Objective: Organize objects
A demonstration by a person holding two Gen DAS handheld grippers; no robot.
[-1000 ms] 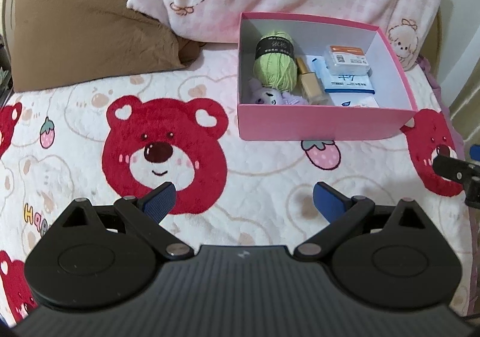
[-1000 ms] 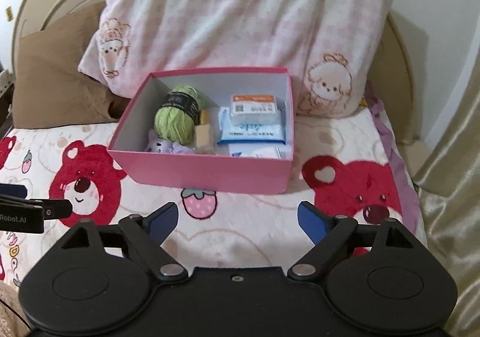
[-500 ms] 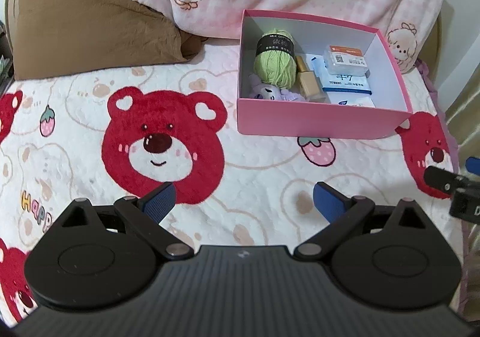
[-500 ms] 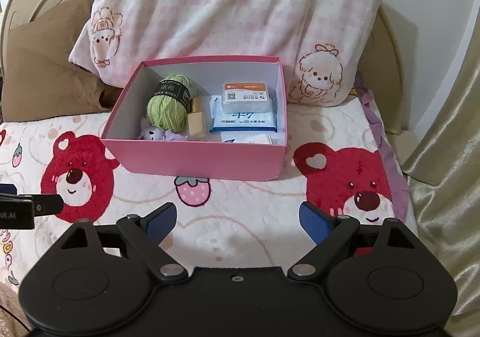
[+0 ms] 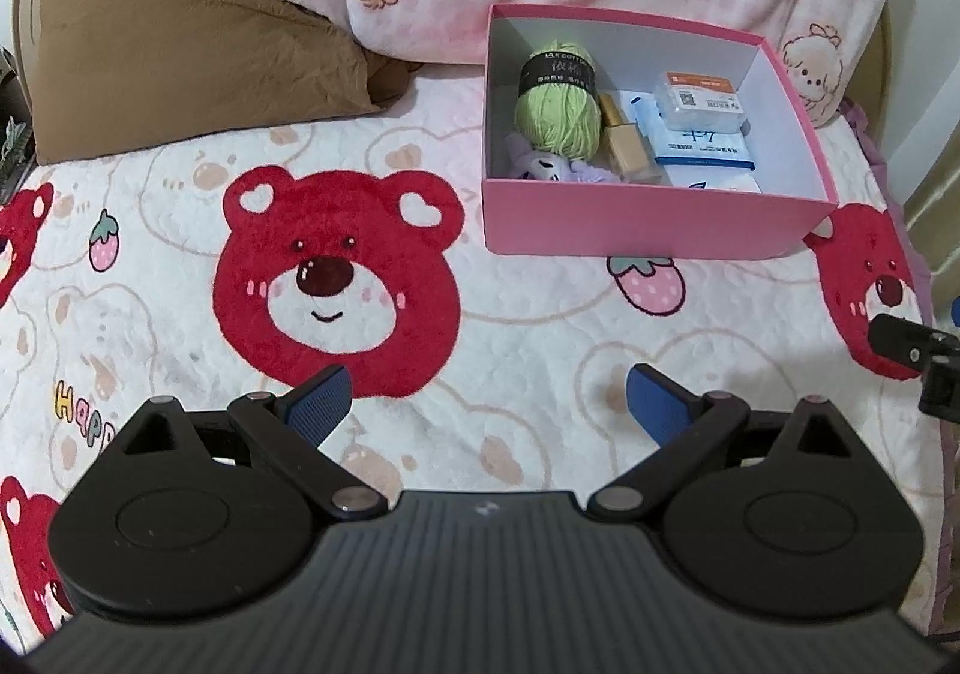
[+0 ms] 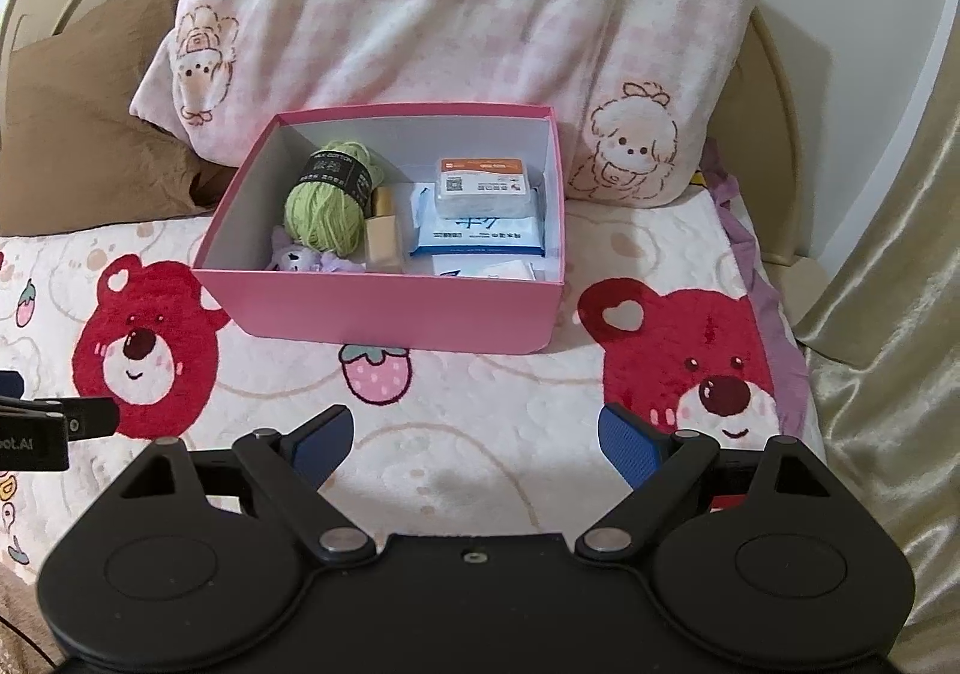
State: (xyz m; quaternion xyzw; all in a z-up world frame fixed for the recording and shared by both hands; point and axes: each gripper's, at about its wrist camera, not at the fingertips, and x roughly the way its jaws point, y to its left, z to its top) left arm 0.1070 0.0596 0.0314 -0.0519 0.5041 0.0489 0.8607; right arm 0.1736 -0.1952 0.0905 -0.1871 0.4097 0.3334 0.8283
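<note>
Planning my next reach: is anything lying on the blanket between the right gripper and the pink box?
Nothing visible does. The right gripper is open and empty, and only bare blanket lies between it and the near wall of the pink box. The left gripper sits far off to the side.

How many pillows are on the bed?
2: a pink pillow behind the box, and a brown pillow to its left. Others could be out of view.

The yarn ball (image 6: pixel 329 206) band reads "MILK COTTON"; blanket (image 5: pixel 540 350) shows "Happ".
</note>
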